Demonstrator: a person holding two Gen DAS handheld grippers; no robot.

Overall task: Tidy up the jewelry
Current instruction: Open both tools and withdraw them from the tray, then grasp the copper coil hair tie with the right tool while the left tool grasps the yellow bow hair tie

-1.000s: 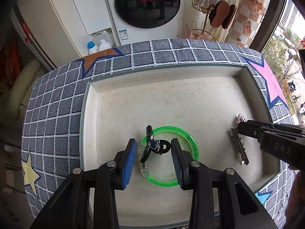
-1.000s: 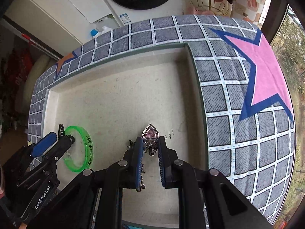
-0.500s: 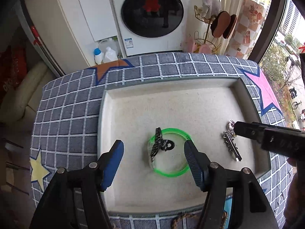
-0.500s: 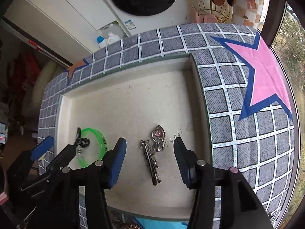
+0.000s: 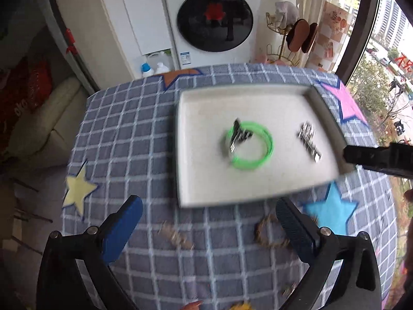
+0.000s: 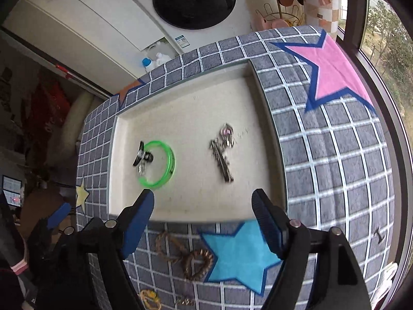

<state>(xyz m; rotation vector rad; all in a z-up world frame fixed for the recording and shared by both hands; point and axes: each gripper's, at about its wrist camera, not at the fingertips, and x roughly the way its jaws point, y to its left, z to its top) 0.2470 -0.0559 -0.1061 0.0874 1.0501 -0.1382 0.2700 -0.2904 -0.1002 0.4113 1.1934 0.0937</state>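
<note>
A white tray sits on a checked cloth and also shows in the right wrist view. In it lie a green bangle with a black clip across its rim, and a silver hair clip with a pink heart pendant. The bangle and silver clip also show in the right wrist view. My left gripper is open and empty, held back over the cloth near the tray's front edge. My right gripper is open and empty, above the tray's front rim.
On the cloth in front of the tray lie a brown braided bracelet, a gold piece and a small brown chain. A washing machine and a gold rack stand behind the table.
Both grippers opened, let go of the black clip and the heart pendant in the tray, and pulled back and up toward the front of the table.
</note>
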